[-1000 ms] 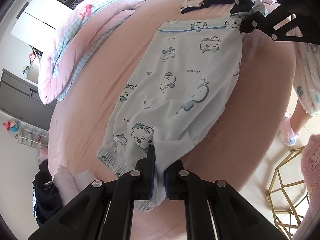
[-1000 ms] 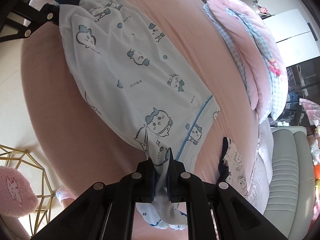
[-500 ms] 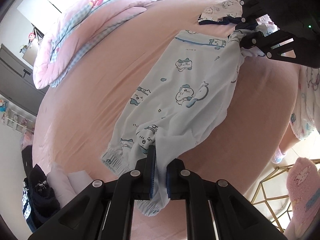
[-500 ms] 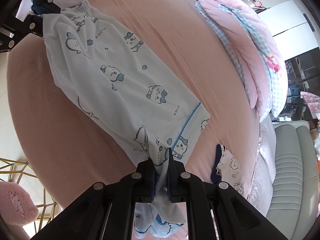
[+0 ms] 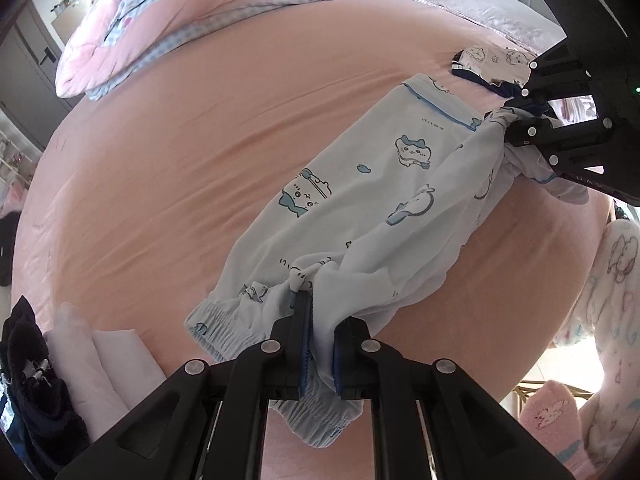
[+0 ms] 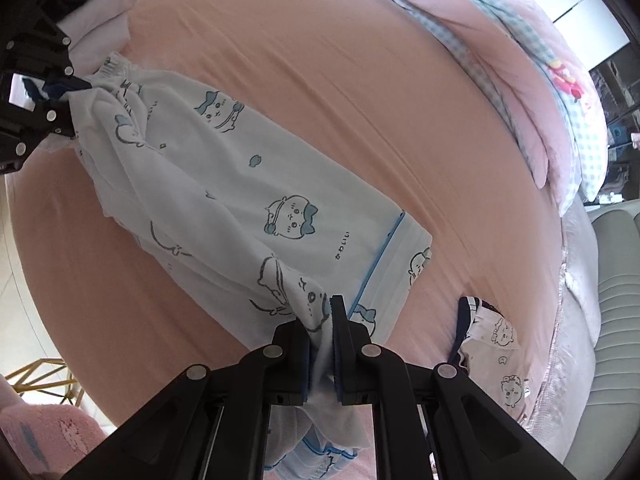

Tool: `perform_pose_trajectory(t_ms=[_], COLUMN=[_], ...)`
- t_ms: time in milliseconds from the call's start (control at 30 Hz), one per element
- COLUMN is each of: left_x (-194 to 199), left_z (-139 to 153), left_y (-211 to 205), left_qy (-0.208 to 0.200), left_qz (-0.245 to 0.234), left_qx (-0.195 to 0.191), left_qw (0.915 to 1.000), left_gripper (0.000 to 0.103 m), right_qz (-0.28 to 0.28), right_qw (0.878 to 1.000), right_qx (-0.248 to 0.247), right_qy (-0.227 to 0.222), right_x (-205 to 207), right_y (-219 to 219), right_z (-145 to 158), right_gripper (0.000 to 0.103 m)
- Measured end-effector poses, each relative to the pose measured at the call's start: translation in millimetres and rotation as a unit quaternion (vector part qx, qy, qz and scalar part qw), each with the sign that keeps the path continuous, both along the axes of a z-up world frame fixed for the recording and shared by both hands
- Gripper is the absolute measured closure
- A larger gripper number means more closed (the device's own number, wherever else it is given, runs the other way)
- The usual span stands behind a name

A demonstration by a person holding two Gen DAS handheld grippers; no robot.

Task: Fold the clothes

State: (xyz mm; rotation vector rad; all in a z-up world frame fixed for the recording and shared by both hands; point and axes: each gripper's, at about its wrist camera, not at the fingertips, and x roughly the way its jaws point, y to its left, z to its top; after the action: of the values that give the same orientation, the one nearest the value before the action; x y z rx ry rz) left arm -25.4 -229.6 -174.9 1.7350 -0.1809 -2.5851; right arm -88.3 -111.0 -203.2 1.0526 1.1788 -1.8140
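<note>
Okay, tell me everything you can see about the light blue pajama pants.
The pajama pants are pale blue, thin soft fabric printed with cartoon animals, with a darker blue stripe near the waist and gathered elastic cuffs. They stretch across the pink bed sheet, partly lifted and creased. The left gripper pinches the cuff end, the right gripper the waist end, both shut on the cloth.

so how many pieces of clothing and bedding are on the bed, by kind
Blue printed pyjama trousers: 1, clamped at each end by the left gripper and right gripper
Small folded printed garment: 1
Pink quilt: 1
Folded white cloths: 2
Total: 5
</note>
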Motion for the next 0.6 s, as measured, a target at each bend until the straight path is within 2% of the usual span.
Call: perform_pose_trajectory(t_ms=[200, 400, 600], left_x=[-8, -16, -24], left_z=[2, 6, 4], left_y=[-21, -36, -38], left_qy=[-0.011, -0.025, -0.035], left_qz=[0.029, 0.048, 0.047], left_qx=[0.058, 0.102, 0.087], left_qw=[0.9978, 0.9933, 0.9945], left_gripper=[0.094, 0.094, 0.094], right_qz=[-0.017, -0.054, -0.057], right_qw=[1.000, 0.995, 0.995], right_qx=[-0.011, -0.038, -0.026], right_qy=[-0.018, -0.071, -0.083], right_x=[-14, -37, -48], right_y=[-10, -15, -26], right_z=[-2, 1, 0], right_gripper=[0.094, 0.094, 0.094])
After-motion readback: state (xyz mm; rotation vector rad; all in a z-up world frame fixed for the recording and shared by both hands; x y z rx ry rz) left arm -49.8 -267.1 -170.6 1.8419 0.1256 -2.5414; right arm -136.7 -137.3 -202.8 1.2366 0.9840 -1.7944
